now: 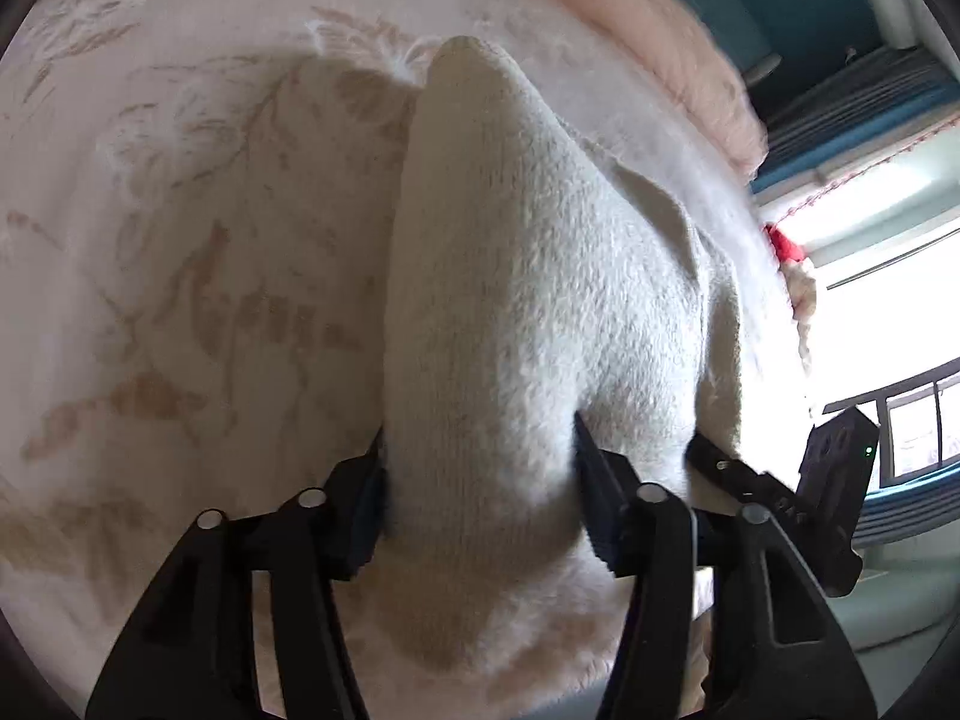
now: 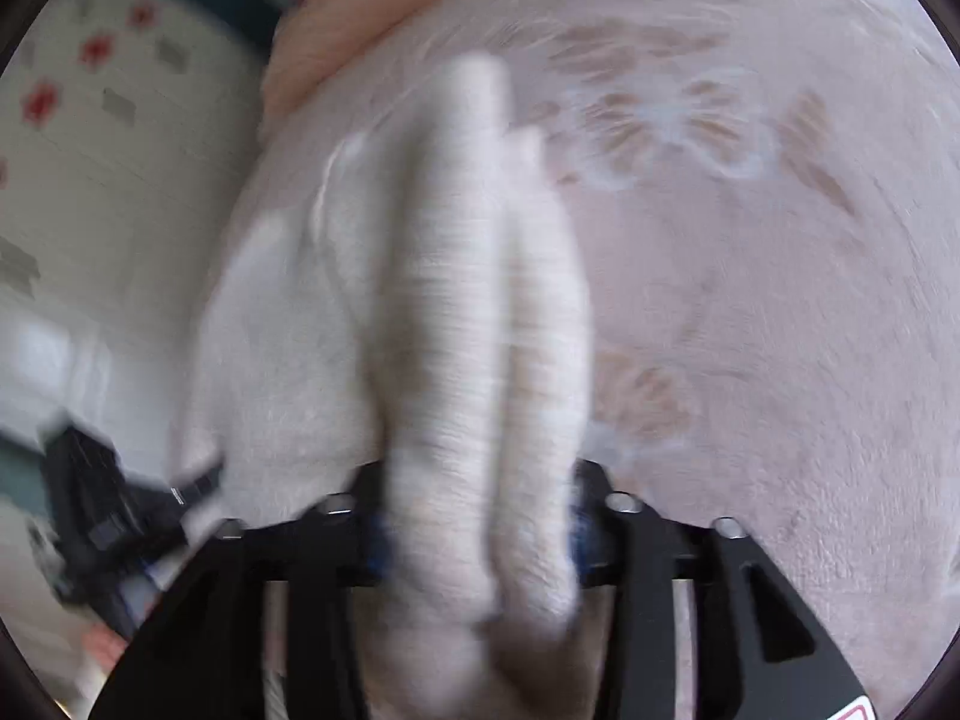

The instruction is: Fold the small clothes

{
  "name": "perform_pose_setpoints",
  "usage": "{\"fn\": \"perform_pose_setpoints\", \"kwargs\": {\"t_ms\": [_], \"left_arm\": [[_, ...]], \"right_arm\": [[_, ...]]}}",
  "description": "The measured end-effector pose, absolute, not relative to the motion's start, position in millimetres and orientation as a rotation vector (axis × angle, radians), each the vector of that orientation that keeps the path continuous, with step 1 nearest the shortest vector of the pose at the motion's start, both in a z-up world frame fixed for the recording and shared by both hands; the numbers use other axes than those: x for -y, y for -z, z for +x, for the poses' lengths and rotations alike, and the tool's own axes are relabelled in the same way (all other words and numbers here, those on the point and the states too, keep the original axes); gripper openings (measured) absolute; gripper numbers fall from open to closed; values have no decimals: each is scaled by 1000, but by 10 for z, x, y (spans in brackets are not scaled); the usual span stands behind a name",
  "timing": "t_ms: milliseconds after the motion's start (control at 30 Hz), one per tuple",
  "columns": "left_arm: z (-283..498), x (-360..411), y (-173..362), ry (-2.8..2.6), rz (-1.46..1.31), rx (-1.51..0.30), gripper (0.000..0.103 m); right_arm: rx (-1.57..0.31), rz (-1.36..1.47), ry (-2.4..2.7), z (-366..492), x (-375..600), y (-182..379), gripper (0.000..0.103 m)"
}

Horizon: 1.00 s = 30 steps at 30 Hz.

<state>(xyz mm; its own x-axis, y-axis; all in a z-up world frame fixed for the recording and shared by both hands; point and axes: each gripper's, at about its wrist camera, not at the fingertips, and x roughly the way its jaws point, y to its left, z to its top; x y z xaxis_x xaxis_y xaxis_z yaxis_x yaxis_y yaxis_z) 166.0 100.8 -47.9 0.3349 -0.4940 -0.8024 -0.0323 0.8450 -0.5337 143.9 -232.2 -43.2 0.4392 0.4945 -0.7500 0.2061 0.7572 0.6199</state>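
Through the left wrist camera I see my left tool clamped on a thick bunch of the white fuzzy garment. The cloth fills the gap between both black fingers and rises from them toward 12 o'clock as a tall rounded ridge, its tip near the top centre of the view. More of the garment spreads toward 3 o'clock. Under and around it lies the bed cover, pale pink with tan leaf prints, filling the view from 7 through 12 o'clock. A pink blanket edges the bed at 1 o'clock, and a bright window sits at 3 o'clock. At 4 o'clock I can see my right tool's black body, touching the garment's far side.

The right wrist view is heavily motion-blurred. My right tool grips the same garment; folded layers stand up between its fingers and run toward 12 o'clock. The bed cover fills the 1 to 5 o'clock side. My left tool shows at 8 o'clock, against the cloth's edge.
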Motion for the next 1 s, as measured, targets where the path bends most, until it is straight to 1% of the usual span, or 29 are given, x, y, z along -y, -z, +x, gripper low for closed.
{"fn": "perform_pose_setpoints", "kwargs": {"t_ms": [67, 100, 133, 167, 233, 300, 367, 400, 433, 467, 500, 567, 633, 667, 700, 800, 833, 900, 1000], "left_arm": [[1646, -1038, 365, 291, -518, -1197, 56], [1609, -1028, 232, 268, -470, -1177, 56], [1556, -997, 76, 247, -389, -1139, 54], [1496, -959, -87, 228, -303, -1090, 54], [1384, -870, -297, 225, -225, -1023, 54], [1325, -722, -358, 238, -187, -996, 54], [1358, -532, -257, 218, -110, -1019, 54], [1423, -466, -104, 190, -62, -1060, 57], [1413, -467, 30, 163, -31, -1090, 61], [1411, -471, 146, 154, -32, -1111, 67], [1404, -501, 152, 136, -67, -1103, 68], [1321, -477, 32, 112, -68, -1090, 67], [1258, -472, -64, 110, -53, -1072, 66], [1209, -453, -115, 114, -29, -1059, 67], [1176, -430, -132, 110, -8, -1055, 67], [1052, -355, -170, 110, 44, -1051, 67], [1036, -346, -175, 111, 49, -1050, 67], [1006, -343, -183, 114, 56, -1054, 66], [898, -338, -245, 111, 53, -1048, 67]], "right_arm": [[-1073, 677, -146, 1356, 2355, 154, 51], [-1009, 611, -129, 1275, 2348, -64, 50], [-957, 571, -142, 1193, 2320, -240, 42], [-925, 538, -169, 1137, 2264, -381, 36], [-935, 508, -210, 1164, 2133, -424, 16], [-967, 432, -224, 1326, 1970, -316, 3], [-1063, 382, -187, 1478, 2012, -8, 1], [-1116, 377, -161, 1579, 2038, 231, 0], [-1120, 402, -148, 1613, 2108, 326, 0], [-1117, 437, -143, 1593, 2175, 305, 0], [-1121, 501, -144, 1572, 2233, 236, 0], [-1083, 530, -155, 1457, 2262, 44, 0], [-1032, 465, -163, 1241, 2189, -170, 0], [-1025, 441, -161, 1189, 2162, -191, 0], [-1042, 401, -144, 1116, 2128, -140, 1], [-1141, 366, -125, 1044, 2103, 280, 0], [-1134, 382, -124, 1050, 2122, 269, 0], [-1112, 428, -128, 1004, 2152, 103, 0], [-1063, 388, -146, 884, 2099, -231, 1]]}}
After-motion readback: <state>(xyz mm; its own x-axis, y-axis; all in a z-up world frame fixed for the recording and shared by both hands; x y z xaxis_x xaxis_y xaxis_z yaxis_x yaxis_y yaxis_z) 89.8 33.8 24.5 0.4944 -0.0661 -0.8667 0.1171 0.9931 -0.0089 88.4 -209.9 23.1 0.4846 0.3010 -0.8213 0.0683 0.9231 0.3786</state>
